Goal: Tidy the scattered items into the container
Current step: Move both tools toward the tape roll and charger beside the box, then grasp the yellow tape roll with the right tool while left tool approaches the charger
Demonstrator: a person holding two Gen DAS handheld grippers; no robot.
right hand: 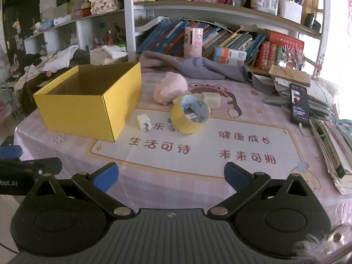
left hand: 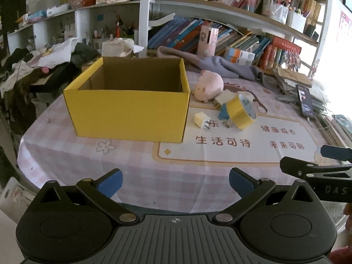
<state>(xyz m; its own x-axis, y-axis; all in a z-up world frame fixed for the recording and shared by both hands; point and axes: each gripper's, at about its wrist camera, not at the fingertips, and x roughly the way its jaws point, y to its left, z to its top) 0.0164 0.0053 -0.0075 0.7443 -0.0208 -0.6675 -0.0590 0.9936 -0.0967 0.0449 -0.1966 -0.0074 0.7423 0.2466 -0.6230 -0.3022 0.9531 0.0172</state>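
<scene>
you are holding the left gripper (left hand: pixel 175 183) and the right gripper (right hand: pixel 171 177) with fingers spread apart, gripping nothing, above the near table edge. the yellow box (right hand: pixel 88 107) is sitting open, with the charger plug (right hand: pixel 144 122), tape roll (right hand: pixel 190 114) and pink plush (right hand: pixel 170 88) lying just to its right.

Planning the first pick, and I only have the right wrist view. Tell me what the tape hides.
Observer: A small blue block sits right against the tape, out of your sight.
Operator: Report the left gripper.
Observer: The left gripper is open and empty, facing the box from near the table edge.
</scene>
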